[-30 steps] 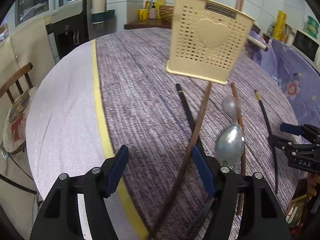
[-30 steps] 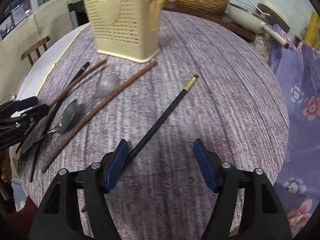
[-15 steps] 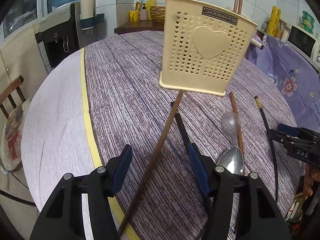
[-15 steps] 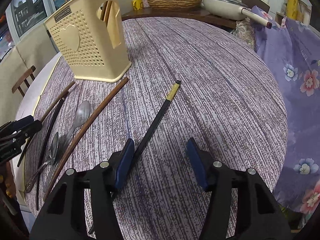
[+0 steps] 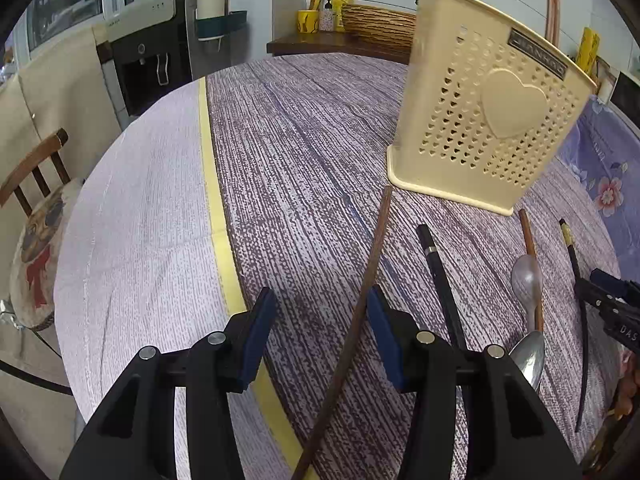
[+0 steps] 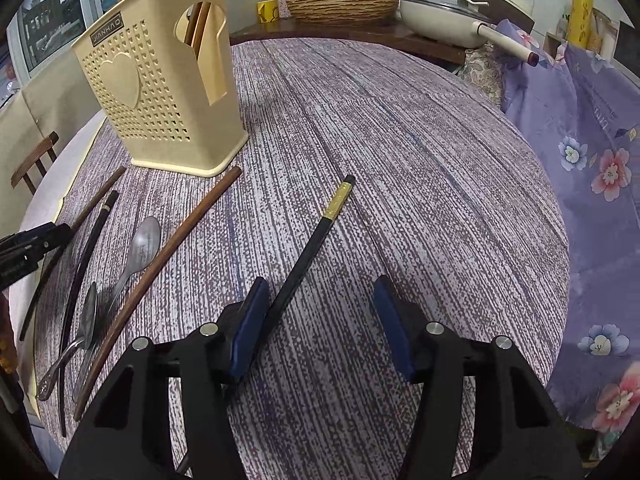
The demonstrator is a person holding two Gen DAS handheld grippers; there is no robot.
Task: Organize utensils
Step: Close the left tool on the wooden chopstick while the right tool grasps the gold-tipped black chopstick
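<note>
Left wrist view: left hand-held gripper spread wide, grasping nothing, low over the desk. Brown chopstick runs between its pads, close against the right pad; far tip lies just short of the cream holder. To the right on the cloth: black chopstick, second brown chopstick, two metal spoons, gold-banded black chopstick. Sticks already stand upright in the holder.

Right wrist view: right hand-held gripper likewise released, empty. Gold-banded black chopstick lies diagonally with its near end beside the left pad; whether it sits inside the gap or just under the pad is hard to tell through the fisheye. Holder stands far left on the desk; spoons and the other sticks lie well apart from this hand.

Step in hand, judged: pick-up approach, each hand lined up on one chopstick; most utensils not yet stowed.

Next move calls for: centring each stick between the pads, closing squarely, lifting, tipping upright, dropping into the holder's open top.
</note>
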